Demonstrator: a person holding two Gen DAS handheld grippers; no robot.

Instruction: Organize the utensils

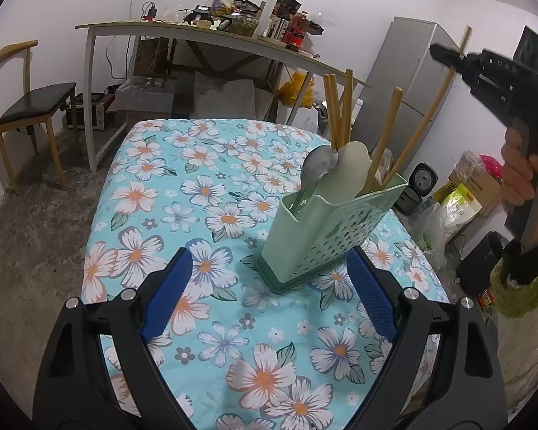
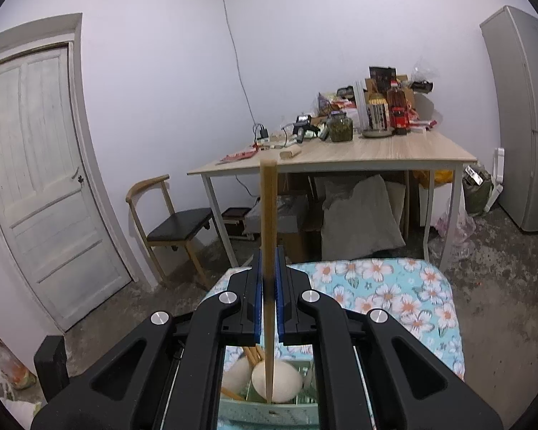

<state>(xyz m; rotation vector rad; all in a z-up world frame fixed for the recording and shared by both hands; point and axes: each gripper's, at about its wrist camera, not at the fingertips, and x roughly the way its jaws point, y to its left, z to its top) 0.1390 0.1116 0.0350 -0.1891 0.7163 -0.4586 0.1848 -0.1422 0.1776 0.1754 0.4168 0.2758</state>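
The right claw [image 2: 268, 308] pinched a wooden chopstick [image 2: 268, 236] above the green holder [image 1: 328, 229] on the floral-clothed desk [image 1: 154, 215], best lowered tip-first into its chopstick compartment (the left claw [image 1: 265, 297] hung spread, empty, near the holder).

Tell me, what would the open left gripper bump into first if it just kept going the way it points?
Probably the pale green perforated plastic utensil holder standing on the floral tablecloth: it sits just ahead of the left gripper, right of centre between the open jaws. Depth is hard to judge.
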